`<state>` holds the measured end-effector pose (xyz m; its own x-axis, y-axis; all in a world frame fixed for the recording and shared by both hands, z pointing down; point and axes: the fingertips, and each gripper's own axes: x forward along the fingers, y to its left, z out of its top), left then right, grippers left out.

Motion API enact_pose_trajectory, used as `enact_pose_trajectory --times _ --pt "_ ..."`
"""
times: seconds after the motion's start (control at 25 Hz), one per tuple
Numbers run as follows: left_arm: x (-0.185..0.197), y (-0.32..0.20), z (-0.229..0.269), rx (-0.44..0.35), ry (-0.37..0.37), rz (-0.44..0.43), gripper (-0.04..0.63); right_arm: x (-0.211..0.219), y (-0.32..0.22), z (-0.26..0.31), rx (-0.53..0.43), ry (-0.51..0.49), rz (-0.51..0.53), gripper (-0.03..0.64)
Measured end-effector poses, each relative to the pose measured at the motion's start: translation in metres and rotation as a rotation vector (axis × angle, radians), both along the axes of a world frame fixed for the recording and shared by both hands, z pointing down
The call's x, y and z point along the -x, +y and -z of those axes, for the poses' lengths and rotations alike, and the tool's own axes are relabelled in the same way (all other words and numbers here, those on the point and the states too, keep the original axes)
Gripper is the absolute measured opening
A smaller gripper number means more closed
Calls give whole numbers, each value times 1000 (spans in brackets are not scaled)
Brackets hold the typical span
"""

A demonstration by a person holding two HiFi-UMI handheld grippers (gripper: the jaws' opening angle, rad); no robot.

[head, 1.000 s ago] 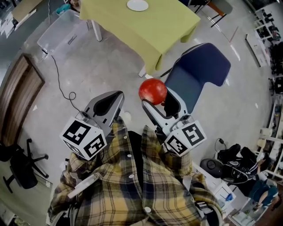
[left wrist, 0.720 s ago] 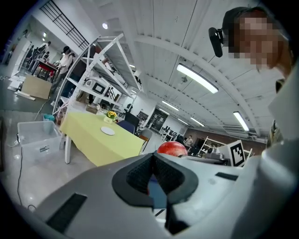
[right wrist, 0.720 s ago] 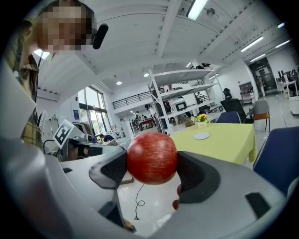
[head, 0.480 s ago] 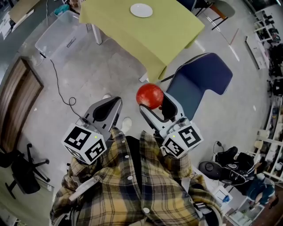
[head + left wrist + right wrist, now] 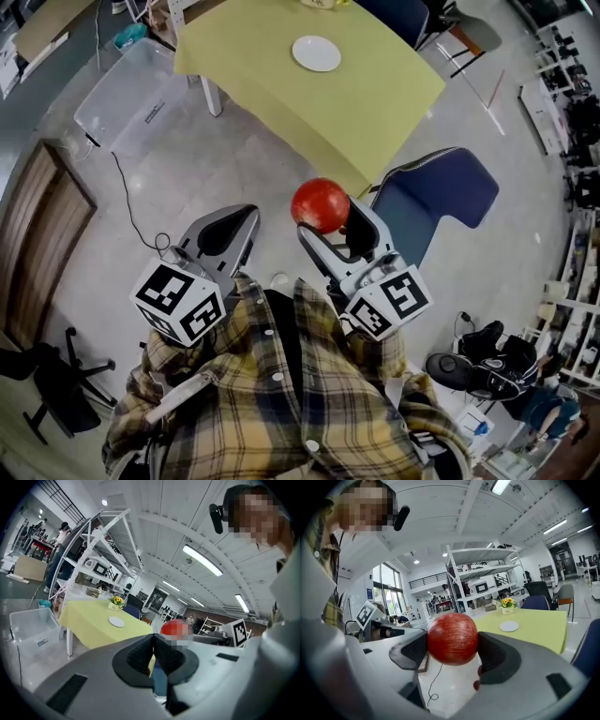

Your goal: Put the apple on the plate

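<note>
A red apple (image 5: pixel 320 205) (image 5: pixel 453 638) is clamped between the jaws of my right gripper (image 5: pixel 322 217), held in the air above the floor. The same apple (image 5: pixel 174 628) shows partly in the left gripper view. A small white plate (image 5: pixel 316 53) (image 5: pixel 509 626) (image 5: pixel 116 621) lies on the yellow-green table (image 5: pixel 281 84), well ahead of both grippers. My left gripper (image 5: pixel 240 223) hangs beside the right one at the left, its jaws pressed together with nothing between them.
A blue chair (image 5: pixel 436 199) stands just right of the apple by the table corner. A clear plastic bin (image 5: pixel 131 97) sits on the floor left of the table, with a black cable (image 5: pixel 131 202) trailing from it. A flower pot (image 5: pixel 507 604) stands on the table's far side.
The table and plate have drawn nearer and lower in the head view as I walk toward them. The apple stays clamped in the right gripper; the left stays shut.
</note>
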<state>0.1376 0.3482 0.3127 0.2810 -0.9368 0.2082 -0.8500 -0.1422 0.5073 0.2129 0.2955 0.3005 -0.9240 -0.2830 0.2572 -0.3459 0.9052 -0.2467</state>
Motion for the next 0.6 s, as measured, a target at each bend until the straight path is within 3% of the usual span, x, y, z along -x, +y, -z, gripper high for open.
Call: enact_pose_trajectory --times 0.32,0.6 --pt "59 -18 -1 -25 -10 -64 8 55 -22 -4 -19 4 -86 327" --pt "82 -33 -14 3 31 -103 8 64 -36 -12 10 43 -170 327"
